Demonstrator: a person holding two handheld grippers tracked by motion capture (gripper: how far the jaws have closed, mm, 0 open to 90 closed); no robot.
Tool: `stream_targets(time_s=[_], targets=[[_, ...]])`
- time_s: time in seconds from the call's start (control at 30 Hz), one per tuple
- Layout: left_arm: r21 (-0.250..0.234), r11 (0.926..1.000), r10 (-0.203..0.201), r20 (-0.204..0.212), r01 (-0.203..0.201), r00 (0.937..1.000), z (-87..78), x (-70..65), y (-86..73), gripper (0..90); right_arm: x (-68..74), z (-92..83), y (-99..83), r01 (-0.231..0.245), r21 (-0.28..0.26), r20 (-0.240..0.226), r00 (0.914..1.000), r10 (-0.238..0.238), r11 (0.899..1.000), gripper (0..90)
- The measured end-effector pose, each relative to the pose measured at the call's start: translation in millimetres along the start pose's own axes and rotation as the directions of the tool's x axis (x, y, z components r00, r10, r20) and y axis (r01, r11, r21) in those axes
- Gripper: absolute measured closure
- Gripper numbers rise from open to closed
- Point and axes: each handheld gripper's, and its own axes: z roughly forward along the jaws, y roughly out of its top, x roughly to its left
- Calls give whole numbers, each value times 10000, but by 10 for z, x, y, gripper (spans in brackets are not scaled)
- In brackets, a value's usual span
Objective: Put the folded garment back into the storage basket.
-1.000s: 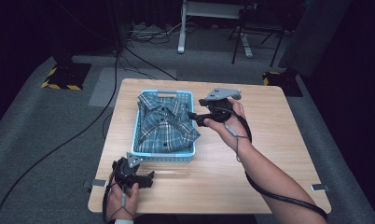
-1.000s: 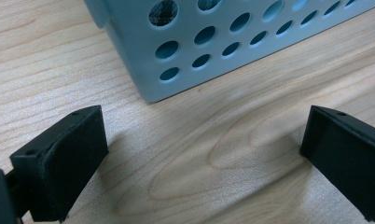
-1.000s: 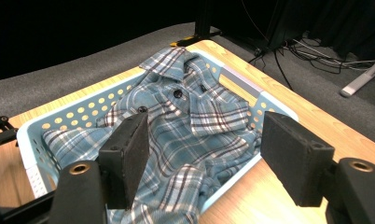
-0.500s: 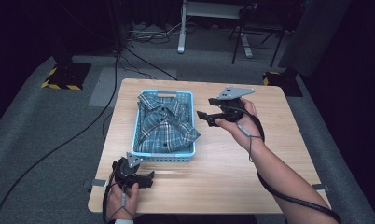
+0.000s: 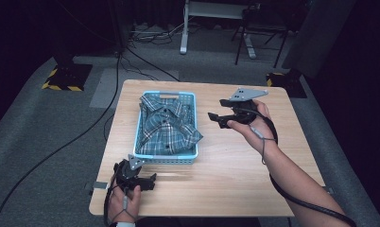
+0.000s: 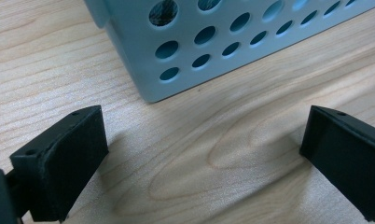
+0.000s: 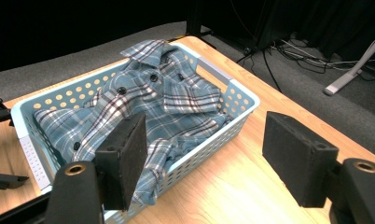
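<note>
Looking left to right: left gripper (image 5: 149,180) parked on the table (image 5: 235,189) by the basket's (image 5: 140,124) near corner, jaws wide apart, empty. Plaid shirt (image 5: 168,124) sits folded in the basket. Right gripper (image 5: 215,118) hovers beside it, jaws apart, nothing held. Looks like packing's finished; next I'd guess just parking that hand.

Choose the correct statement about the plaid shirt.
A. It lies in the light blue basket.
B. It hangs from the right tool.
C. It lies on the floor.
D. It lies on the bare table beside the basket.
A: the plaid shirt lies inside the light blue basket, one edge spilling over the rim, and neither tool touches it.
</note>
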Motion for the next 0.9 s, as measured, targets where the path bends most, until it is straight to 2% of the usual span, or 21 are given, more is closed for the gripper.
stream_targets(time_s=[0.27,0.9], targets=[[1,10000,-1,1,1,10000,0,0,0,3,-55,-64,-55,124,92,96,9999,-125,9999,302],[2,10000,4,0,-4,10000,0,0,0,3,-201,-279,-172,-147,-135,131,9998,148,9998,297]])
